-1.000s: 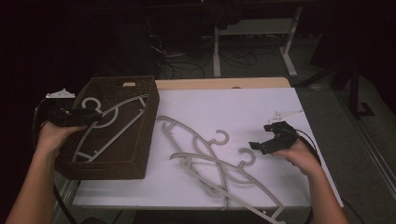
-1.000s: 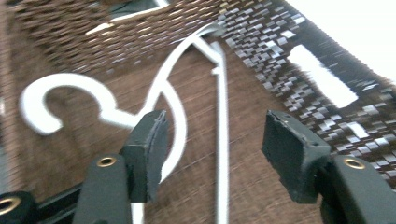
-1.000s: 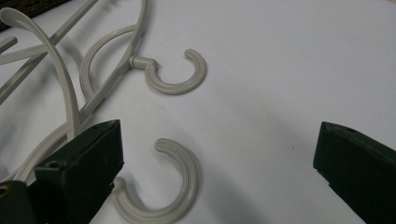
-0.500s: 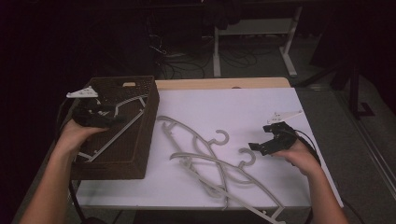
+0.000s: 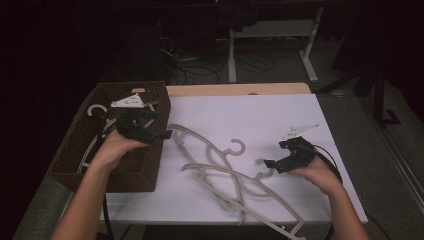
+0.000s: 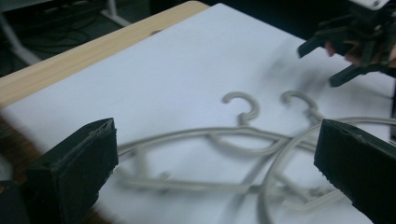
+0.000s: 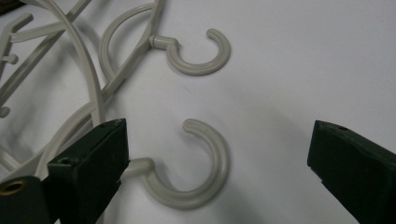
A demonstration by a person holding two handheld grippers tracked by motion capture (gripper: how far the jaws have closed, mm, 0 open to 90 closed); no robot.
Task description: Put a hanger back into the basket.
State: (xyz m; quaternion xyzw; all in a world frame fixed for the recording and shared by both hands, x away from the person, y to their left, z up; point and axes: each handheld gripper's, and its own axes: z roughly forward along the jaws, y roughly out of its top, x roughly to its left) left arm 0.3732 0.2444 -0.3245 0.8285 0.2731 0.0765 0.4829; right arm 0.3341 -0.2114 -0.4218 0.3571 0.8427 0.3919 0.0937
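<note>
Several pale grey plastic hangers (image 5: 220, 172) lie tangled on the white table cover. More hangers (image 5: 95, 111) rest inside a brown wicker basket (image 5: 127, 175) at the left. My left gripper (image 5: 162, 134) hovers over the basket's right rim and points toward the pile. Its jaws have just been opening and now stand wide with nothing between them. In the left gripper view (image 6: 215, 172) the hangers (image 6: 243, 135) lie ahead. My right gripper (image 5: 272, 165) is open and low over the table. In the right gripper view (image 7: 219, 172) one hanger hook (image 7: 205, 177) lies between the spread jaws, untouched by the right one.
A second hook (image 7: 201, 56) lies just beyond the first. A bare wooden strip (image 5: 235, 90) runs along the table's far edge. White cover (image 5: 280, 115) stretches behind the pile. Desk legs and cables (image 5: 235, 55) stand on the dark floor beyond.
My left gripper has travelled from the basket's left side across to its right rim, and a hanger it was at stays in the basket. The right gripper has kept still.
</note>
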